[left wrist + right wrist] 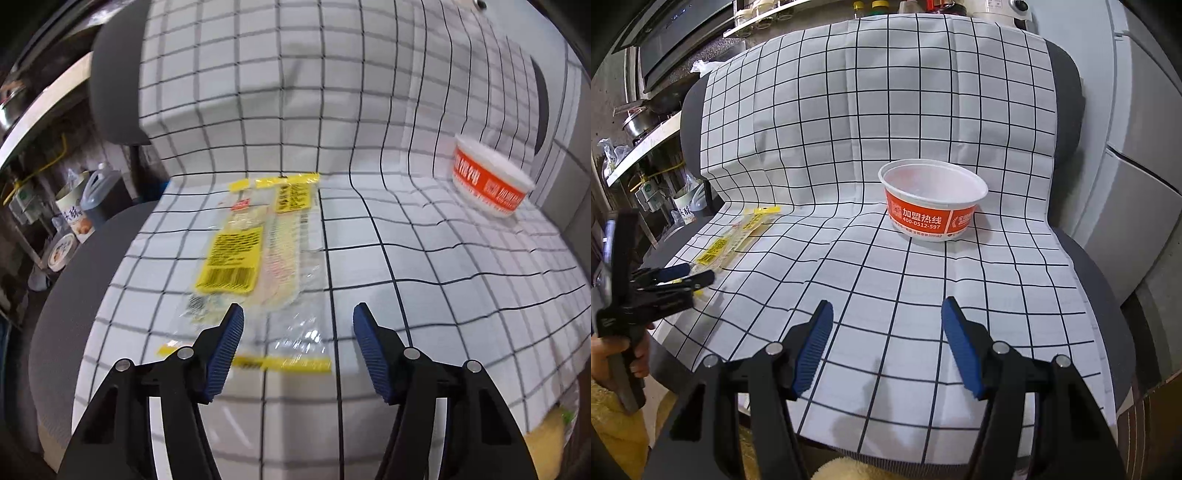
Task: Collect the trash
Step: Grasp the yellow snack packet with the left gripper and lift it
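Both grippers, left (pixel 298 325) and right (pixel 886 321), have jaws parted, holding nothing. Clear yellow-labelled plastic wrapper (pixel 258 254) lies flat on the checked cloth (pixel 849 110); orange-and-white paper bowl (pixel 932 201) sits upright, well apart.

White cloth (pixel 849 129) with black grid, orange-and-white bowl (pixel 932 201), clear wrapper (pixel 255 243) with yellow labels

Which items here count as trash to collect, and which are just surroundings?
Trash to collect:
- clear plastic wrapper with yellow labels, flat on the cloth
- empty orange-and-white paper bowl, upright

Surroundings:
- checked cloth over the seat
- pots on the kitchen shelf
- refrigerator
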Demonstrator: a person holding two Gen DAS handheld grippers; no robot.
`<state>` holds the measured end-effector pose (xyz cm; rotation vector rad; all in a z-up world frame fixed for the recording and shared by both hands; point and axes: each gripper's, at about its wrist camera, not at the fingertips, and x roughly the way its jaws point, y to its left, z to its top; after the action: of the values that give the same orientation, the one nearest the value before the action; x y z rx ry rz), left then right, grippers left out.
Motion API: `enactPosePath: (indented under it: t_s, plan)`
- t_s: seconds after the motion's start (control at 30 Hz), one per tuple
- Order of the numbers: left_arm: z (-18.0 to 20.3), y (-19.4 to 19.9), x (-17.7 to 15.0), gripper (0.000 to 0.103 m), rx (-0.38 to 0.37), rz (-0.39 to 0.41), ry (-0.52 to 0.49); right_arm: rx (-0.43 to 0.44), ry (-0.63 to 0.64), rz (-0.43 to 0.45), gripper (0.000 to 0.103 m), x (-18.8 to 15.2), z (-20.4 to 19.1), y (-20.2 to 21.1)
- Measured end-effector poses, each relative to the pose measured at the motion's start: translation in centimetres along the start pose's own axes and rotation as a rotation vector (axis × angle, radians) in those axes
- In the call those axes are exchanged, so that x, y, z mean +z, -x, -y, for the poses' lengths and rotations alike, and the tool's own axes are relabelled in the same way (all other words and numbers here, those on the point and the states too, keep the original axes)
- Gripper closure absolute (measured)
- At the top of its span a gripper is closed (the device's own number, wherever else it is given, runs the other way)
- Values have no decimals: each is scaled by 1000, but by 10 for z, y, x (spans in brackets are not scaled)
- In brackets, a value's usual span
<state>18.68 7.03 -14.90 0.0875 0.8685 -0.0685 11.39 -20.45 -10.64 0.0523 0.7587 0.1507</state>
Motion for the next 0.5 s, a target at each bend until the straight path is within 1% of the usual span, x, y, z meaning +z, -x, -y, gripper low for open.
enactPosePath:
  t_s: [0.1,0.17,0.2,0.23,0.27,0.33,0.4,0.5]
  plan:
    - [5,-18,4,53,50,-22,-31,1,-2,-4,42,2,4,-3]
    - [3,-24,6,58,64,-26,-29,3,-4,-2,42,2,8,-3]
    - [1,-24,6,67,66,-26,-21,4,-6,-1,42,2,9,-4]
    - [-2,-26,7,84,67,-32,-5,3,-8,0,42,2,10,-5]
    - [-5,-26,8,93,70,-39,9,2,-9,1,42,3,12,-6]
    - [-11,-18,9,100,55,-20,43,1,-17,2,42,4,15,-8]
    - [-15,-1,9,101,31,18,71,0,-24,7,42,5,20,-9]
    - [-9,34,12,101,-50,98,98,-10,-46,20,42,10,30,-13]
